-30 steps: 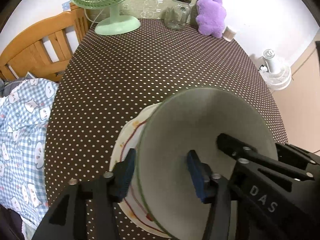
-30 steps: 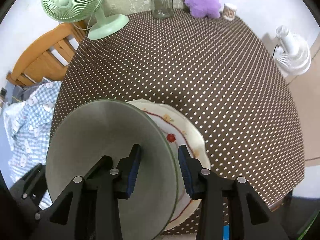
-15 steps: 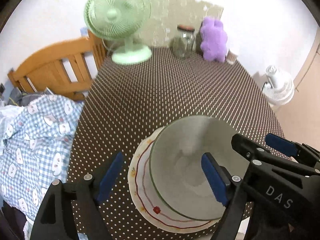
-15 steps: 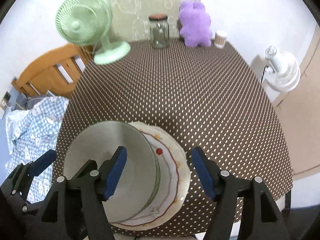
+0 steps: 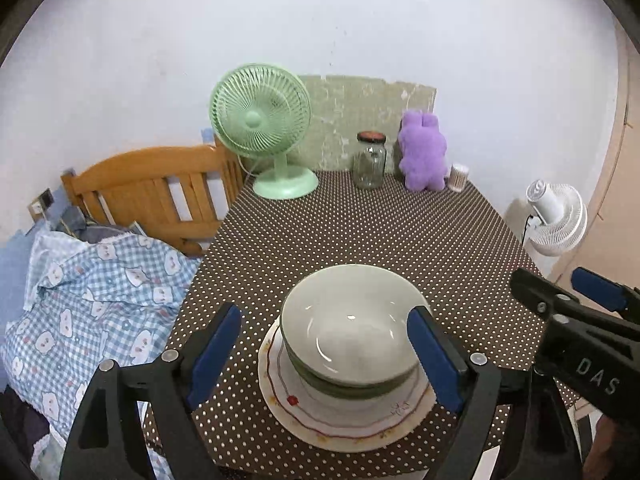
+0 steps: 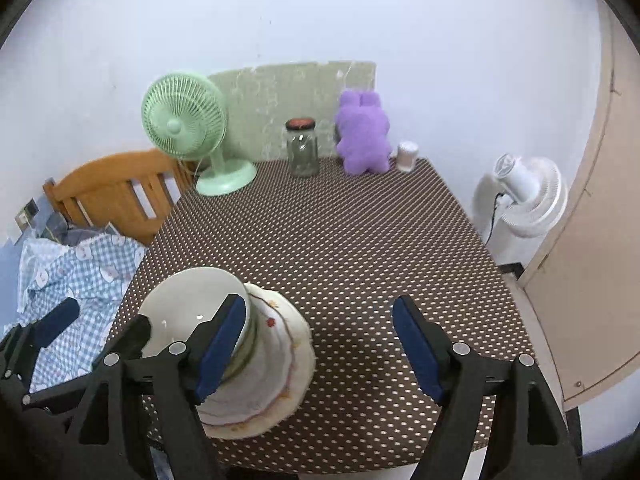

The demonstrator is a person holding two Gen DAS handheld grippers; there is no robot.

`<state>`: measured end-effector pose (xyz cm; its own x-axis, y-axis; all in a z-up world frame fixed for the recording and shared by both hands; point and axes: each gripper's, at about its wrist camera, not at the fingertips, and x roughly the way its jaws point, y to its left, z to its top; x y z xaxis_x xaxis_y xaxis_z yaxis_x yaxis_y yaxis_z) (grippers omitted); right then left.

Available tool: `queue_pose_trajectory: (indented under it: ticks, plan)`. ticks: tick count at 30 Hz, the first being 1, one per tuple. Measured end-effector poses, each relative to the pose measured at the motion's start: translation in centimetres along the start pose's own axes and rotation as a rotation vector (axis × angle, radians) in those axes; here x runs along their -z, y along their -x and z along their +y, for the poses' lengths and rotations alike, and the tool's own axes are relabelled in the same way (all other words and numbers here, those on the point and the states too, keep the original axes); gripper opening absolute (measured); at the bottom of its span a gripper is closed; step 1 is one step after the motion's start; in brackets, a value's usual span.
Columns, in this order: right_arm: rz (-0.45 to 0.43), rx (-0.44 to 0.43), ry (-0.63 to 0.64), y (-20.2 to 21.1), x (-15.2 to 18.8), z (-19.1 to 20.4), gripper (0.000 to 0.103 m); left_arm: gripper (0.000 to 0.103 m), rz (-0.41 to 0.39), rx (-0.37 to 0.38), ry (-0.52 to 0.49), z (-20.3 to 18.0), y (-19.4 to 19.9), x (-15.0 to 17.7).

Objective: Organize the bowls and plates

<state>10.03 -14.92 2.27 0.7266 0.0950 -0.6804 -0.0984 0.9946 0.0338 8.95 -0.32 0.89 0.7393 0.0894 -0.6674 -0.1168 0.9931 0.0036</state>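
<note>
Bowl [image 5: 349, 330] sits upright on plate [image 5: 344, 420], near bench [image 5: 360, 232] front edge. Left hand-held gripper [image 5: 326, 354] and right hand-held gripper [image 6: 320, 350]: jaws just been opening, released, nothing between pads. Stacking step looks done. Next: withdraw clear, find any remaining dish.

Green fan [image 5: 261, 116]; purple plush [image 5: 423, 152]

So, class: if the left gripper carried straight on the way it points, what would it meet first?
Most likely the green-banded bowl stacked on the plate, centred between the left gripper's open jaws; depth is uncertain.
</note>
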Motion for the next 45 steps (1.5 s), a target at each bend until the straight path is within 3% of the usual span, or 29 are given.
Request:
queue_pose_trajectory:
  ticks: [4, 8, 23, 45]
  plan:
    - [-0.078, 0.048, 0.015, 2.4, 1.7, -1.6, 0.087, 0.091, -0.060, -0.003, 0.002, -0.8, 1.9, 1.6]
    - [-0.121, 0.079, 0.017, 3.6, 3.6, -2.9, 0.087, 0.096, -0.100, 0.000, -0.001, -1.4, 2.9, 3.5]
    - [-0.113, 0.067, -0.009, 4.8, 8.9, -4.8, 0.087, 0.099, -0.134, 0.028, -0.005, -3.0, 5.0, 6.8]
    - [-0.107, 0.048, 0.014, 5.0, 9.0, -4.6, 0.087, 0.100, -0.118, 0.002, 0.035, -2.7, 5.7, 7.4]
